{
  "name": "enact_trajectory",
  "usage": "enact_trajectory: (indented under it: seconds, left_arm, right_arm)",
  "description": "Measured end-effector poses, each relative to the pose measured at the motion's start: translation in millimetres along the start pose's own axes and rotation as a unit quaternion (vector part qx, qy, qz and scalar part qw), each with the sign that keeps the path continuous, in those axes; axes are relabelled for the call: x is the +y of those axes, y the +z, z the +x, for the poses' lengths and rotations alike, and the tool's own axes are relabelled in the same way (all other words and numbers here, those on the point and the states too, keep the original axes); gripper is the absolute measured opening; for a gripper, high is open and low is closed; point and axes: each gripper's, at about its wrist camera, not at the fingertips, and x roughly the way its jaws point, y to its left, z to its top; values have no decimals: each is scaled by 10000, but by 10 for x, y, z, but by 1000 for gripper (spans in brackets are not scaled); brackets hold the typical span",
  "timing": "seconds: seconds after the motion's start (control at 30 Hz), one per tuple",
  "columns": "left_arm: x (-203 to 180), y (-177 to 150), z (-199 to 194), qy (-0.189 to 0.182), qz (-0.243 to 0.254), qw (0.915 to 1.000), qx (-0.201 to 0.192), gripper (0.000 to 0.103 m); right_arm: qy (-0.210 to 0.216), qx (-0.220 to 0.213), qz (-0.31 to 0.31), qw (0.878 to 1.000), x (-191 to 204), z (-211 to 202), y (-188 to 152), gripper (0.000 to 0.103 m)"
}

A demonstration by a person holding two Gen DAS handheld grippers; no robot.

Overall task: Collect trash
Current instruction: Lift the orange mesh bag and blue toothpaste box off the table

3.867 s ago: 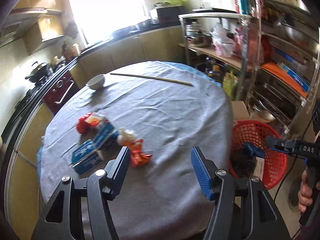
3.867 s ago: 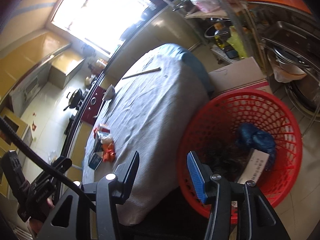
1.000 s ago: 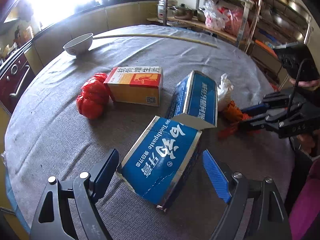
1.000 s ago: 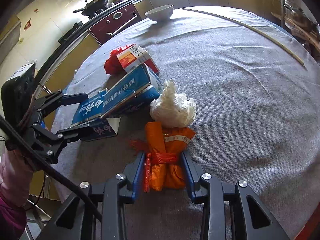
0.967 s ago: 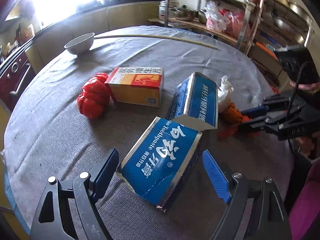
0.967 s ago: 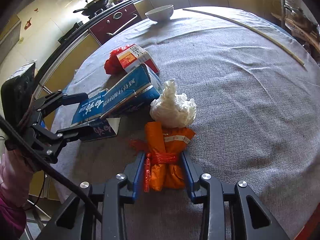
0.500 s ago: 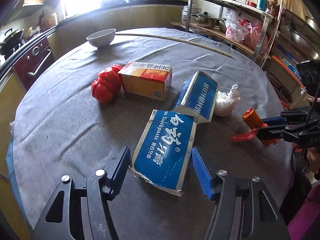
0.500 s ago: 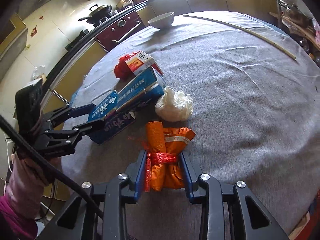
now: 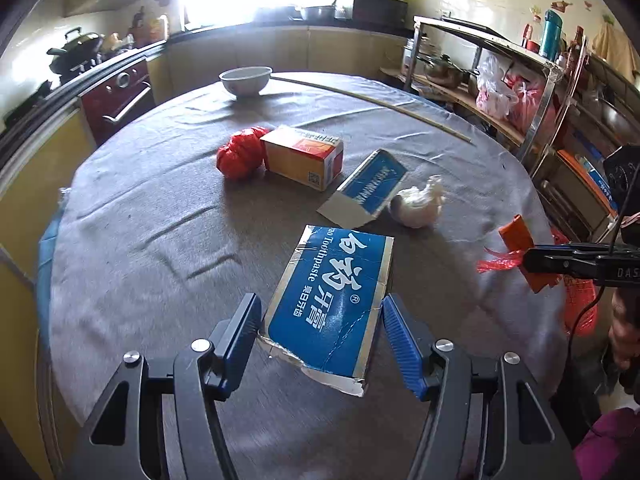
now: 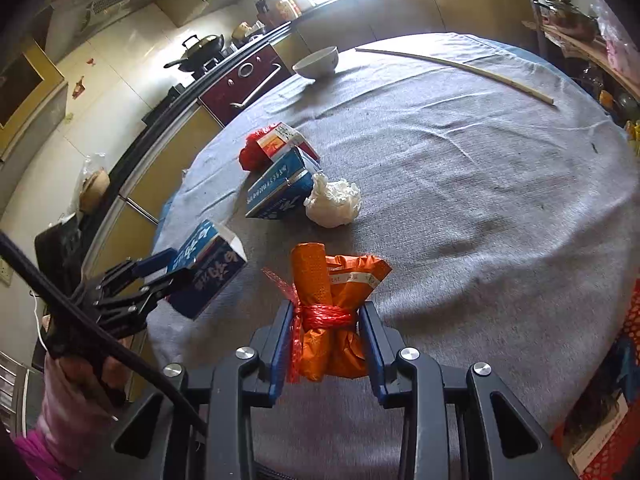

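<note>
My left gripper (image 9: pixel 320 332) is shut on a torn blue toothpaste box (image 9: pixel 332 292) and holds it above the grey tablecloth (image 9: pixel 160 208). My right gripper (image 10: pixel 326 332) is shut on an orange packet bundle (image 10: pixel 332 280) tied with red string, also off the cloth. In the right wrist view the left gripper (image 10: pixel 168 276) and its blue toothpaste box (image 10: pixel 208 268) hang at the left. On the table lie a second blue box (image 9: pixel 372 184), a white crumpled wad (image 9: pixel 418 208), an orange-red carton (image 9: pixel 304 156) and a red bag (image 9: pixel 240 156).
A white bowl (image 9: pixel 245 80) and a long thin stick (image 9: pixel 380 104) lie at the table's far side. A red basket (image 10: pixel 624 360) stands on the floor at the table's right. Metal shelves (image 9: pixel 540 92) rise on the right, and a stove (image 9: pixel 116 92) stands on the left.
The left jaws closed on the toothpaste box and lifted it clear of the second blue box. The right gripper raised the orange bundle and drew it back from the white wad.
</note>
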Motion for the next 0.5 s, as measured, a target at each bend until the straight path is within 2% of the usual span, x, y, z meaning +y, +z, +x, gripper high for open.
enact_trajectory:
  seconds: [0.27, 0.5]
  left_arm:
    - [-377, -11, -351, 328, -16, 9988, -359, 64]
    - [-698, 42, -541, 707, -160, 9962, -481, 64]
  right_arm:
    - [125, -235, 1, 9996, 10, -257, -97, 35]
    - [138, -428, 84, 9990, -44, -487, -198, 35]
